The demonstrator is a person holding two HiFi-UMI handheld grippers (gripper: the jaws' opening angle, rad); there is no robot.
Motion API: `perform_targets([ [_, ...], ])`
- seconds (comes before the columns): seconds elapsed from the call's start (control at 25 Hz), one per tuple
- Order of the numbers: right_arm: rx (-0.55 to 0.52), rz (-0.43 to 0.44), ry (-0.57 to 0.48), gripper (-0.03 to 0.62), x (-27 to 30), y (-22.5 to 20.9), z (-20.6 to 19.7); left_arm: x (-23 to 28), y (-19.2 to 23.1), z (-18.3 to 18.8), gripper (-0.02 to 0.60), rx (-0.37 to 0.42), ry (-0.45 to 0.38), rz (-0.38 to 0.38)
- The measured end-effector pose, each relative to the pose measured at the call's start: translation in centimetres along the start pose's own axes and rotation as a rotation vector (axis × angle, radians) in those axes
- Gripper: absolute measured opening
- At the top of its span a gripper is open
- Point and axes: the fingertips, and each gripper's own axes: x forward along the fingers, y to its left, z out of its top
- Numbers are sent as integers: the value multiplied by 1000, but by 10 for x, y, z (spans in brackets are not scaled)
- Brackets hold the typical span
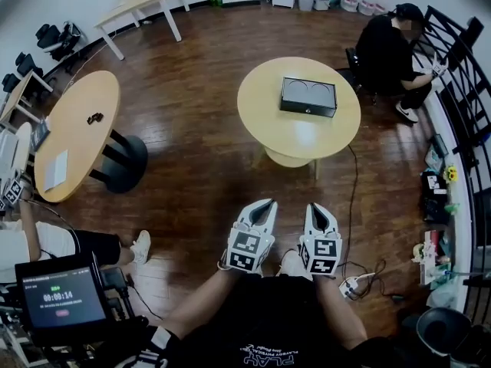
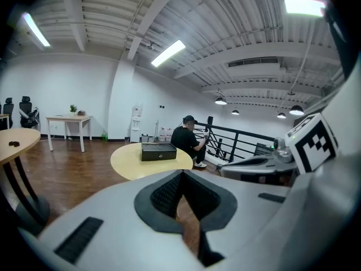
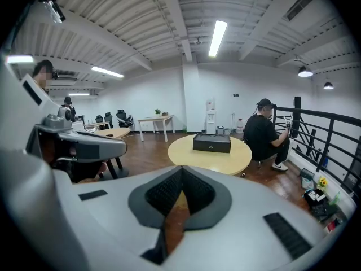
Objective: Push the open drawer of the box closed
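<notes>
Wood floor (image 1: 199,129) bearing 1 round yellow worktop (image 1: 265,121), with the black box (image 1: 308,96) near its far edge, well apart from the left claw (image 1: 265,203) and right claw (image 1: 317,207), both with tips together, empty.

Seated person (image 1: 387,46), oval table (image 1: 80,140), timer screen (image 1: 61,297)

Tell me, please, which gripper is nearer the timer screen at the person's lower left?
Left. The left gripper is off to the right of the screen; the right gripper sits beyond it, farther from the screen.
</notes>
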Motion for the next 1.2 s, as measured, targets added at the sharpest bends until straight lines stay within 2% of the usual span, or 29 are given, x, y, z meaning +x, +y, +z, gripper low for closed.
perform_targets([
  [0.36, -1, -18, -76, 5, 2, -11, 22, 8, 21, 11, -3, 7, -24, 49],
  [0.6, -59, -42, -86, 5, 7, -13, 31, 11, 27, 22, -3, 19, -37, 71],
  [0.88, -68, -3, -157, 5, 6, -8, 50, 9, 33, 28, -3, 24, -48, 101],
  [1.2, -66, 12, -155, 5, 15, -6, 52, 12, 35, 31, -3, 23, -48, 100],
])
